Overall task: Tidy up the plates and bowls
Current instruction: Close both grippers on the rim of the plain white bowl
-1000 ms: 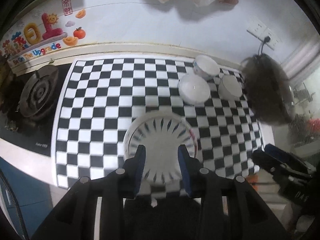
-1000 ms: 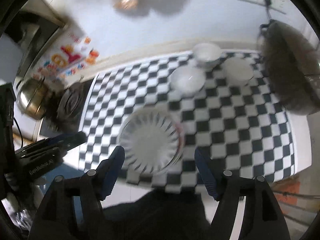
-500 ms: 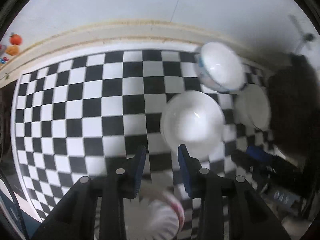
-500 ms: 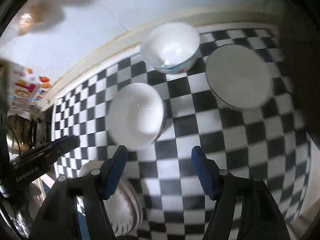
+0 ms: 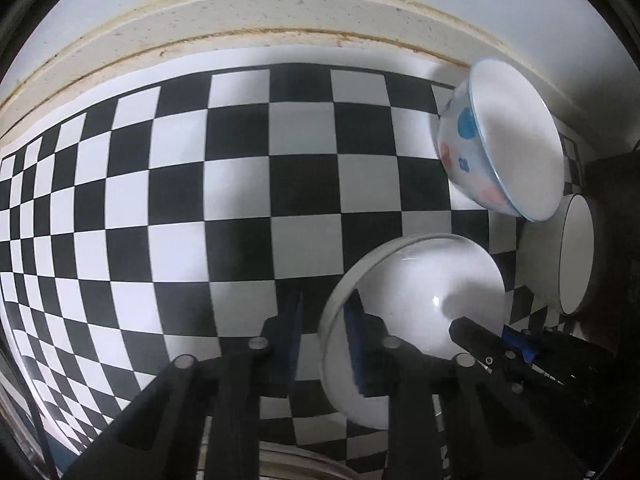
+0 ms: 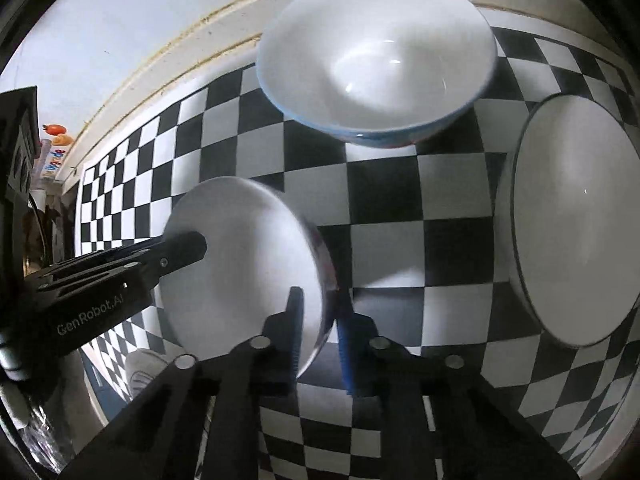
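Note:
A plain white bowl (image 5: 420, 292) sits on the checkered mat; both grippers straddle its rim from opposite sides. My left gripper (image 5: 324, 340) has one blue finger inside and one outside the bowl's left rim. My right gripper (image 6: 320, 332) straddles the bowl (image 6: 240, 264) at its right rim, fingers close on the wall. A white bowl with blue and red dots (image 5: 500, 144) stands behind, also in the right wrist view (image 6: 376, 52). A third white bowl (image 6: 576, 224) stands to the right, seen at the edge of the left wrist view (image 5: 576, 256).
The black-and-white checkered mat (image 5: 240, 184) covers the counter up to a beige backsplash ledge (image 5: 240, 12). A ribbed plate's rim (image 5: 304, 464) shows at the bottom of the left wrist view. A dark furry object (image 5: 616, 208) stands at the far right.
Both grippers moved forward and down from over the ribbed plate to the plain white bowl. The right gripper narrowed from wide open to close around the bowl's rim.

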`<state>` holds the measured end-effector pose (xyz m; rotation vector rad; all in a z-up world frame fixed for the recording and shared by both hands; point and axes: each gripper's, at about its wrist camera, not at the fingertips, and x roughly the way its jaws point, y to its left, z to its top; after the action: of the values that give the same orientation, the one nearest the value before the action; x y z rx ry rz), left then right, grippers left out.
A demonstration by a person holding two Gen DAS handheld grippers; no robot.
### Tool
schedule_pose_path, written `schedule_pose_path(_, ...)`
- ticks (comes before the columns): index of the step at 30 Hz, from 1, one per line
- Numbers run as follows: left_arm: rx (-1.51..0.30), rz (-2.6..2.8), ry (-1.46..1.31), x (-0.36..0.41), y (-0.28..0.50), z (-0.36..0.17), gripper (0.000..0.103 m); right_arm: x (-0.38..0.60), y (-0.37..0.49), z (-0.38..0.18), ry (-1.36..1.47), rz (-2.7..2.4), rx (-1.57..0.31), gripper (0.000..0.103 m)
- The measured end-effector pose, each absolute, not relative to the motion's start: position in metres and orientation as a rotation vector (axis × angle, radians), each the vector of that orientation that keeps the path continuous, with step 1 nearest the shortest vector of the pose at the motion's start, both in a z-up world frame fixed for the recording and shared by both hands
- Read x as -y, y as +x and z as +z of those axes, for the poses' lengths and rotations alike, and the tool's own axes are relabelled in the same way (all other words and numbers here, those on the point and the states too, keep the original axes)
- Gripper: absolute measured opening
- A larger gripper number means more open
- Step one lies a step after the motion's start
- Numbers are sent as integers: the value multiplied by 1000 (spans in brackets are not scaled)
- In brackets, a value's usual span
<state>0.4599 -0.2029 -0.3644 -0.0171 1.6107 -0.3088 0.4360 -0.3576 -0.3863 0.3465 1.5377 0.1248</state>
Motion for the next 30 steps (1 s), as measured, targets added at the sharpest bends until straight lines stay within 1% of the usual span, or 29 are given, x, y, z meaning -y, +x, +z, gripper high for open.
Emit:
schedule_pose_path(1, -1615, -315, -20, 204, 458, -365, 14, 359, 437, -387, 349, 127, -1541, 13)
schedule_pose_path(7, -1600, -343, 20, 215, 444, -357, 14, 363, 435, -387, 329, 127, -1547, 10)
schedule_pose_path(14, -1583, -378, 14, 220, 419, -332, 14, 370, 418, -374, 340, 128, -1546, 8)
schedule_pose_path(24, -1564, -461, 27, 231, 369, -298, 14, 387, 364, -334, 333, 106, -1528, 8)
schedule_pose_path(30, -1576, -507, 66, 244, 328, -294, 14, 400, 317, -327, 374, 93, -1551, 8)
